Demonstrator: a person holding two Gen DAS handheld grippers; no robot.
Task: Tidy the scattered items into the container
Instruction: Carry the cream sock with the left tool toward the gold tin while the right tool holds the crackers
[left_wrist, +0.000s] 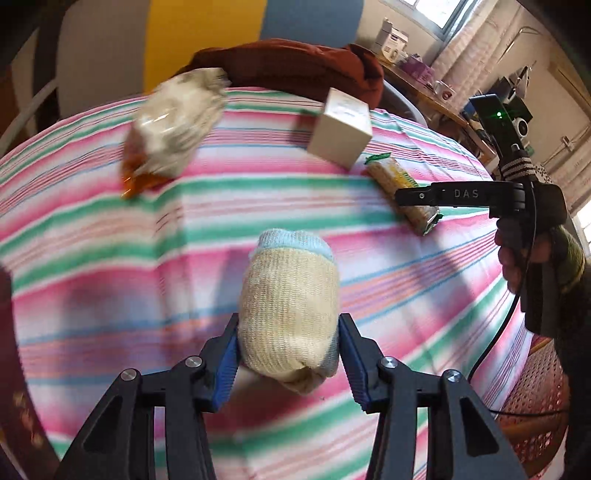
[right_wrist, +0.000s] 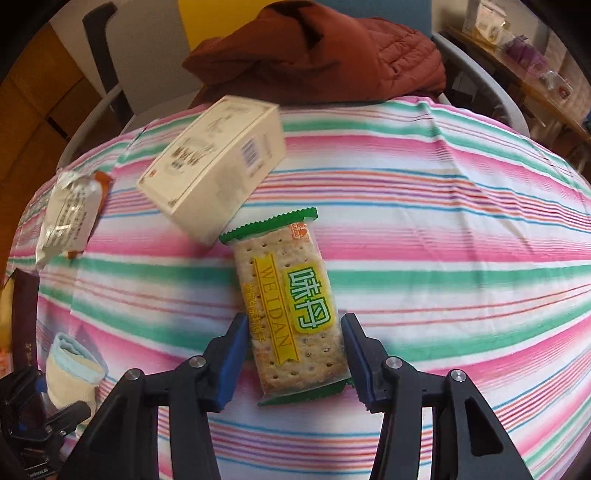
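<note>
Pinching the rolled sock (left_wrist: 288, 310) between its pads, the left claw (left_wrist: 288, 363) is holding it; the right claw (right_wrist: 293, 360) is straddling the cracker packet (right_wrist: 290, 306), spread, with the box (right_wrist: 218, 162) at 11 o'clock.

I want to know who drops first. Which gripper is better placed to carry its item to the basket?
Probably the left. The left gripper already presses the sock on both sides, while the right gripper only straddles the crackers, with gaps. The basket shows at the table's edge.
</note>
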